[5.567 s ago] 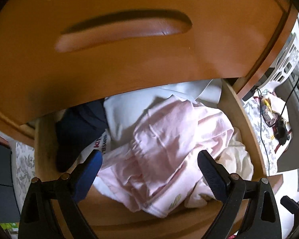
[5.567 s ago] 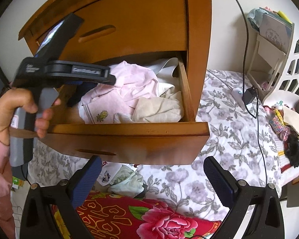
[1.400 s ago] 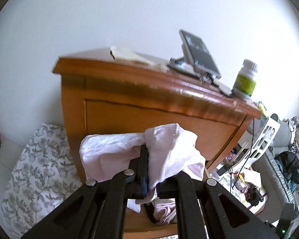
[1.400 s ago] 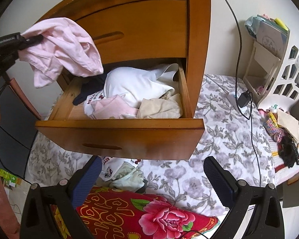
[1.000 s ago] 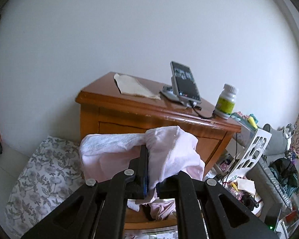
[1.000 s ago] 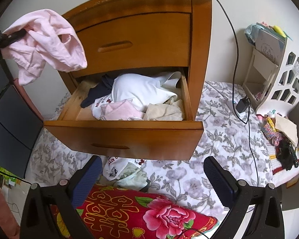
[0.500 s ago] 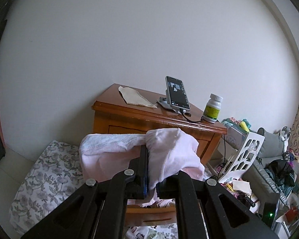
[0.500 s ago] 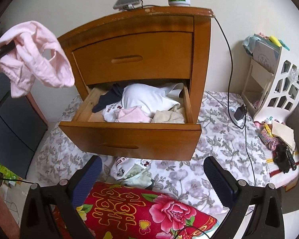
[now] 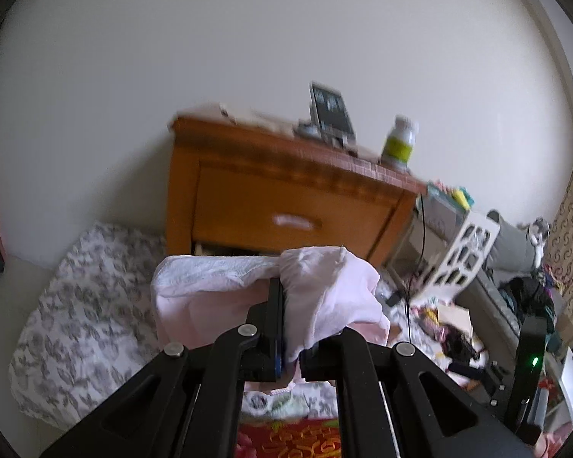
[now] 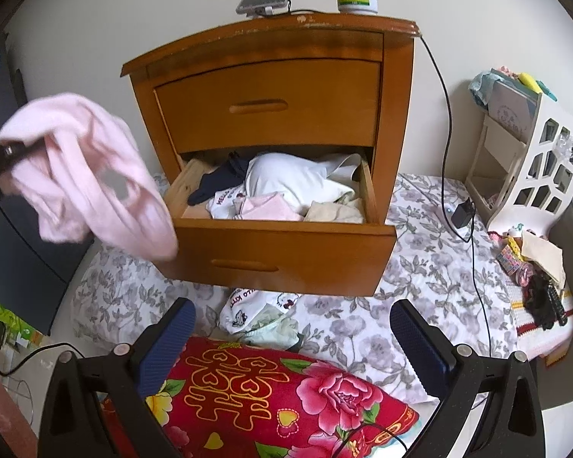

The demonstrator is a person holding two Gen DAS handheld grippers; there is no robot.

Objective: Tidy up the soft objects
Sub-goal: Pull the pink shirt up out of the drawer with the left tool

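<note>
Left gripper (image 9: 288, 328) is clamping a pink garment (image 9: 324, 290), jaws pinched nearly together on a fold, the rest of the cloth draping loose over both fingers and hanging clear of the furniture. In the right wrist view the same garment (image 10: 91, 179) is dangling in the air to the left of the wooden nightstand (image 10: 271, 87), off the floor, not touching the drawer. Right gripper (image 10: 290, 339) is standing with jaws wide apart and nothing between them, hovering above a red floral cushion (image 10: 286, 393). Judgement on the step: the garment is likely being carried out to a spot where it can be laid flat; doing this well means keeping the pinch firm, lowering until the loose hem is resting on the floral bedding (image 10: 420, 267), then bringing the free gripper in on a second edge so the cloth spreads instead of bunching. Containers: the lower drawer (image 10: 286, 248) is hanging open, holding a white garment (image 10: 290, 179), a dark blue piece (image 10: 217, 183), a small pink piece (image 10: 267, 206) and a cream piece (image 10: 332, 212), all jumbled. The upper drawer (image 10: 267, 103) is sitting shut. A white cut-out rack (image 10: 534, 160) at right is holding papers; contents otherwise unclear.
</note>
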